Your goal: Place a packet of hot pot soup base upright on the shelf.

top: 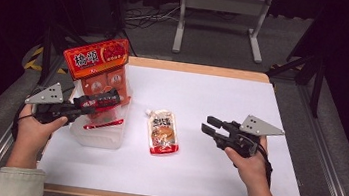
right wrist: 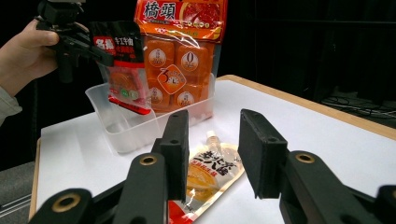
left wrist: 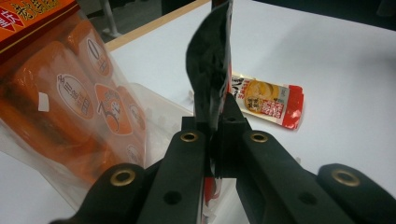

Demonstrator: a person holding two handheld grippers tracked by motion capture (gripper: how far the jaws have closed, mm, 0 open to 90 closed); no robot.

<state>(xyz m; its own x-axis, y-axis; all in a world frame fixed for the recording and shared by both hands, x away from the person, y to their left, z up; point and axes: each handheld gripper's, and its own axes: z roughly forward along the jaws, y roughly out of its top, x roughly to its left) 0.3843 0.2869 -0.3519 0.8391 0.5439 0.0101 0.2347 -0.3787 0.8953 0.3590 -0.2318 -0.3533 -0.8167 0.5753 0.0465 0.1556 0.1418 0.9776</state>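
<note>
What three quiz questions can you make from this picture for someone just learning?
1. True or false: the left tool pinches a black-topped packet over the clear tub.
2. What lies flat on the white table between the two hands?
A. a spouted pouch
B. a spoon
C. a cup
3. Are the right tool's jaws holding anything?

Key
1. True.
2. A, the spouted pouch.
3. No, they stand apart with nothing between them.
</note>
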